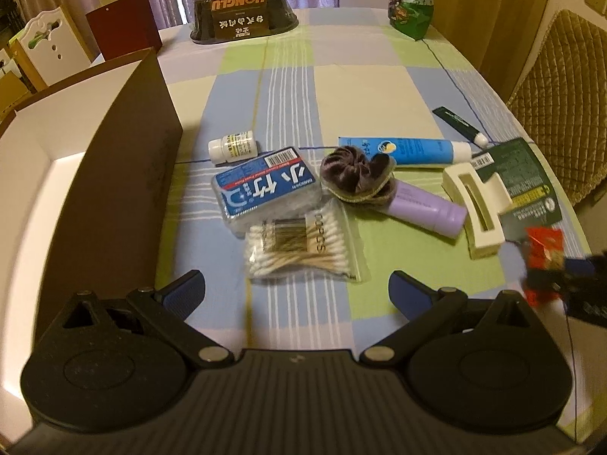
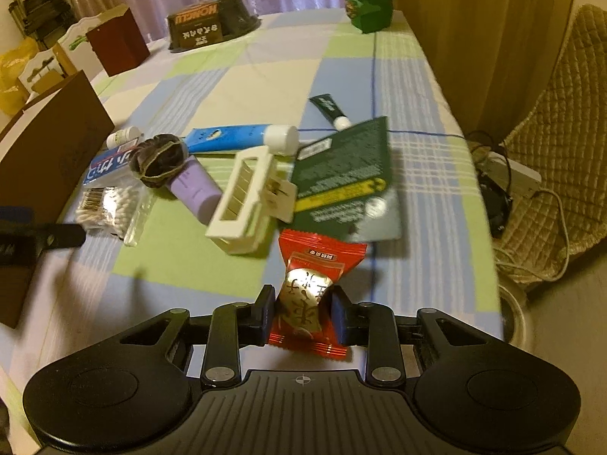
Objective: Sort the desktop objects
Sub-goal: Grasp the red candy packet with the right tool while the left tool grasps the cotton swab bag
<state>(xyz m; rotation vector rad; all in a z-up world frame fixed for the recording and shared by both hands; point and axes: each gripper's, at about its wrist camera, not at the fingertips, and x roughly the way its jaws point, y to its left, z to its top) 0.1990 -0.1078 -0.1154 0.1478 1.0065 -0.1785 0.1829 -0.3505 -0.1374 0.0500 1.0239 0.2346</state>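
The right gripper (image 2: 302,314) has its fingers pinching a red snack packet (image 2: 313,295), held clear of the bench (image 2: 417,189) just in front of the cream hair claw (image 2: 246,204). The left gripper (image 1: 296,292) hangs with fingers spread, nothing between them, beside the brown box (image 1: 114,174). Behind the claw a cluster lies loose — cotton swabs (image 1: 299,244), floss pack (image 1: 265,187), scrunchie (image 1: 353,178), purple tube (image 1: 428,208), blue tube (image 1: 402,149), green sachet (image 1: 527,185). What shows of the box interior looks bare, so by my reckoning most of the sorting is left.
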